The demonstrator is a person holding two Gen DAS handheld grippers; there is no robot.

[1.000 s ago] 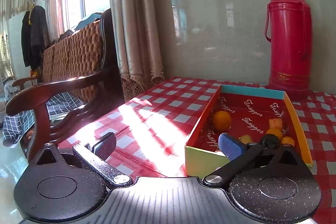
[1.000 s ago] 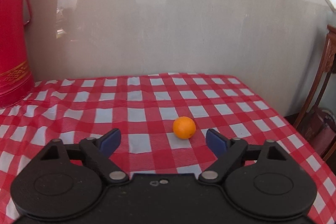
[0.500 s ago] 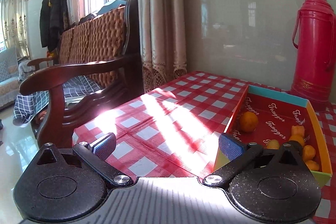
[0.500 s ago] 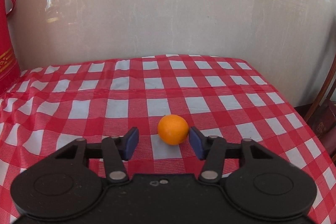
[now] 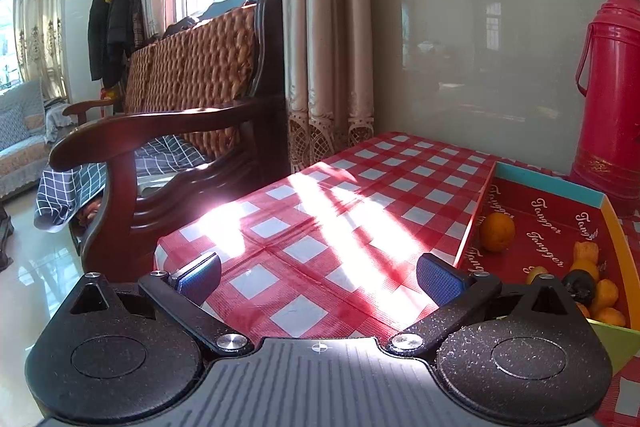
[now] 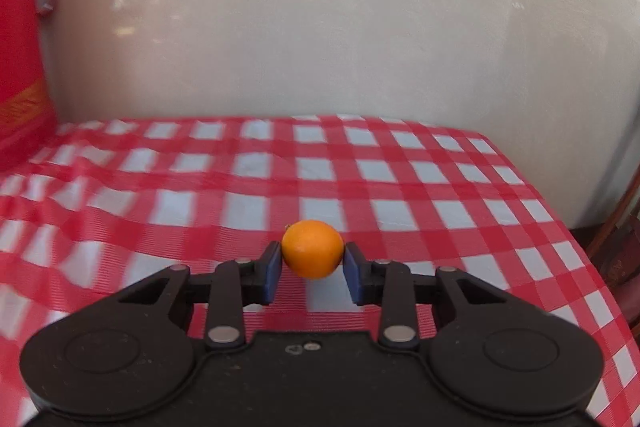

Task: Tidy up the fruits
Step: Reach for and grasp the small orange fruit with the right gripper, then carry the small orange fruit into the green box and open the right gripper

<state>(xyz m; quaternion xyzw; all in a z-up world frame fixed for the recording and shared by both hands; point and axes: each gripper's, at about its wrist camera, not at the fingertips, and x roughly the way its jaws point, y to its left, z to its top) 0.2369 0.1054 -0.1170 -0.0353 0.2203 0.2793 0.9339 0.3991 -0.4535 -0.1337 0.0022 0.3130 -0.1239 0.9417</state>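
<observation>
While sunlight falls in a bright band across the red-and-white checked worktop [image 5: 360, 195], the left hand-held gripper [image 5: 318, 273] hangs over it with its blue pads wide apart and nothing between them. Left of the worktop: a dark wooden armchair [image 5: 168, 131] with a woven back, a checked blanket on its seat. Behind it, patterned curtains [image 5: 324, 27] at a window. Right of the gripper's right pad sits an open box [image 5: 560, 187] with a red printed floor, a blue far wall and an orange right wall. Inside it: one orange fruit [image 5: 497, 231] alone near the left wall, and a cluster of small orange pieces with one dark one [image 5: 579, 285] toward the near right corner. A tall red thermos [image 5: 612, 99] stands just behind the box, against the pale wall.

Right wrist view, somewhat blurred: thermos edge at far left, checked cloth across the middle. The right hand-held gripper [image 6: 313, 261] is closing, a small orange [image 6: 313, 254] between its blue pads, both pads touching the fruit's sides. Whether the orange rests on the cloth or is clear of it, cannot tell.
</observation>
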